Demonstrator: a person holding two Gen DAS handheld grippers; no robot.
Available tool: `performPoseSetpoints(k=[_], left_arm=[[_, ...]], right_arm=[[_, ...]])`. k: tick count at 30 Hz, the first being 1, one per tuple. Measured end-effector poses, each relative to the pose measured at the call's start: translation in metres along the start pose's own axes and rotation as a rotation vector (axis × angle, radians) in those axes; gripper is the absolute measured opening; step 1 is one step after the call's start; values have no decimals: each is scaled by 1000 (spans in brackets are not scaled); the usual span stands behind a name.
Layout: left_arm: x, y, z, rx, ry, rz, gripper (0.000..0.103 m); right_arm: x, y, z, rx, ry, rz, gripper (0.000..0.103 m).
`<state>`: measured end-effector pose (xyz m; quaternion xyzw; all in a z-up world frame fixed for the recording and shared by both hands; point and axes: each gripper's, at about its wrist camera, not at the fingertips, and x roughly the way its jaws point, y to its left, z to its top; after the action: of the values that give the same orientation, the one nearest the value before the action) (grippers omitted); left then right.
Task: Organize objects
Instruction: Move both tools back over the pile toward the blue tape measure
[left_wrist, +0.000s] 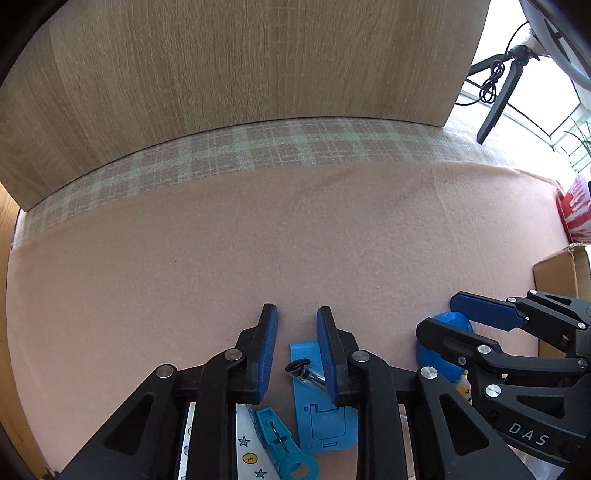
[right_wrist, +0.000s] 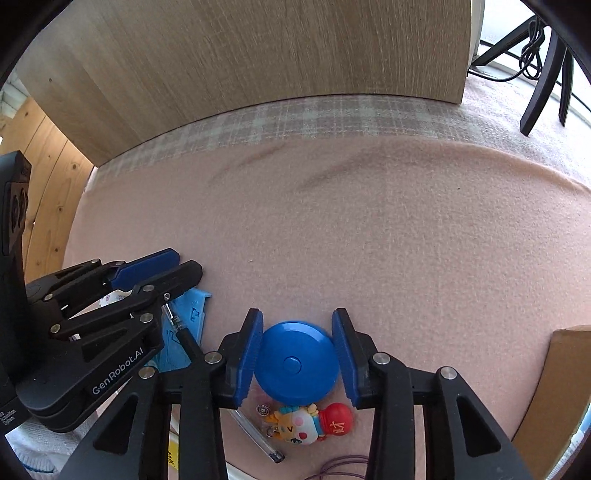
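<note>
Blanket (left_wrist: 295, 236), pink, seen spread wide and bare ahead in left wrist view, up to plaid strip and wooden panel (left_wrist: 229, 70). Left hand-held gripper (left_wrist: 296, 314) held slightly parted, nothing gripped; light-blue plastic card (left_wrist: 325, 421) lying under fingers. Cardboard box (left_wrist: 557, 273) at right edge.

Right wrist view: right hand-held gripper (right_wrist: 297, 317) spread wide around blue round disc (right_wrist: 295, 360), pads just beside rim, contact unclear. Cartoon figurine (right_wrist: 314, 424) just behind disc. Open blanket ahead.
</note>
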<state>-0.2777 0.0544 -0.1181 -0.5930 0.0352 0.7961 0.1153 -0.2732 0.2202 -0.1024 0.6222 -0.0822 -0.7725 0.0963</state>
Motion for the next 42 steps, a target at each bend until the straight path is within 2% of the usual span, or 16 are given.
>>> performPoseSetpoints(k=[5, 13, 24, 29, 31, 35, 38, 40, 42], left_arm=[[-6, -11, -20, 66, 11, 29, 19], [-24, -13, -66, 82, 17, 13, 19], [-48, -22, -133, 90, -4, 4, 19], [-58, -22, -161, 89, -31, -12, 19], [-62, -20, -169, 85, -39, 2, 19], [-81, -14, -179, 51, -84, 37, 19], [-92, -14, -178, 31, -129, 36, 20], [-99, -17, -180, 30, -148, 29, 26], [-109, -18, -187, 22, -169, 21, 44]], right_arm=[[-5, 4, -21, -46, 25, 15, 32], [-16, 1, -66, -82, 48, 53, 31], [-40, -17, -134, -85, -8, 49, 30], [-49, -21, -155, -108, -46, 12, 30], [-55, -30, -161, -78, -69, 12, 30], [-75, -59, -171, 75, -107, 137, 30], [-85, -63, -177, 101, -113, 164, 30], [-84, -60, -178, 101, -103, 171, 30], [-82, -58, -179, 113, -99, 182, 30]])
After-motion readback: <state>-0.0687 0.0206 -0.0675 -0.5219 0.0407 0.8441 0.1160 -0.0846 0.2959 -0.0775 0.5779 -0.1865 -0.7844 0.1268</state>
